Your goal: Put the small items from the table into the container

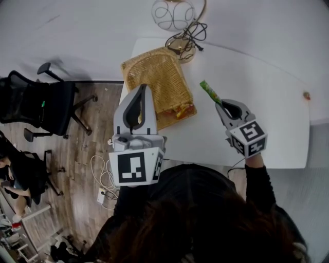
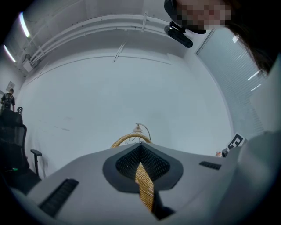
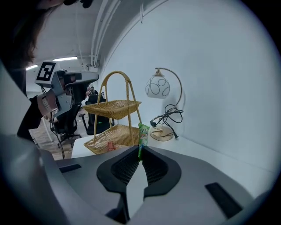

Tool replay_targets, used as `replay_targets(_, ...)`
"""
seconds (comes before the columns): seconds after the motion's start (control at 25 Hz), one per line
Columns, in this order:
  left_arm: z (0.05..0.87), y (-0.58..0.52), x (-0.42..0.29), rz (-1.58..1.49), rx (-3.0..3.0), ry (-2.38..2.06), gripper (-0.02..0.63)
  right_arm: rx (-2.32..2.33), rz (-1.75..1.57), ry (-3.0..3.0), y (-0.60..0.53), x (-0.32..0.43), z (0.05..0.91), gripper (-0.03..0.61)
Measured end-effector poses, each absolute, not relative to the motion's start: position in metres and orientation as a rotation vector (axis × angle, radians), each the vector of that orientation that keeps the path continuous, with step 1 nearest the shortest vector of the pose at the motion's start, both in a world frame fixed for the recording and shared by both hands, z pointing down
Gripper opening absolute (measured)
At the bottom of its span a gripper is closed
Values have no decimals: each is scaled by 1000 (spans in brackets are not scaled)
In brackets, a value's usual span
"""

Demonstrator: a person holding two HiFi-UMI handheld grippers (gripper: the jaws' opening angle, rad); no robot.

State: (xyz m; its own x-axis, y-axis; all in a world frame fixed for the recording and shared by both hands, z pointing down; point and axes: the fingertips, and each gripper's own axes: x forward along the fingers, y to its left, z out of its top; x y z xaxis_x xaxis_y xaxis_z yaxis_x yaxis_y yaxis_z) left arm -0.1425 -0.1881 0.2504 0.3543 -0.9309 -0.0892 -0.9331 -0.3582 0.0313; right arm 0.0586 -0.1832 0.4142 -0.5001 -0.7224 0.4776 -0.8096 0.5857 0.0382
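Note:
My right gripper (image 1: 220,104) (image 3: 139,151) is shut on the lower end of a green snack packet (image 1: 209,92) (image 3: 143,134), which sticks up past the fingertips above the white table (image 1: 267,102). It is to the right of the two-tier wicker basket (image 1: 159,85) (image 3: 115,105), apart from it. Red and yellow packets (image 1: 180,110) (image 3: 110,145) lie in the basket's lower tray. My left gripper (image 1: 145,87) (image 2: 140,146) hangs level above the basket with its tips together and nothing seen in them. Wicker shows through the slit behind the tips.
A small reddish item (image 1: 307,95) (image 2: 218,154) lies at the table's far right edge. A globe lamp (image 1: 173,14) (image 3: 156,85) and its black cable (image 1: 190,33) stand behind the basket against the wall. Office chairs (image 1: 46,102) are on the wooden floor to the left.

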Motion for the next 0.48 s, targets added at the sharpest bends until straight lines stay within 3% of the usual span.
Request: replay_targets(0.48, 245, -183, -158, 144, -2521, 1797, 3, 1077, 306, -2422, -144, 7, 436, 44)
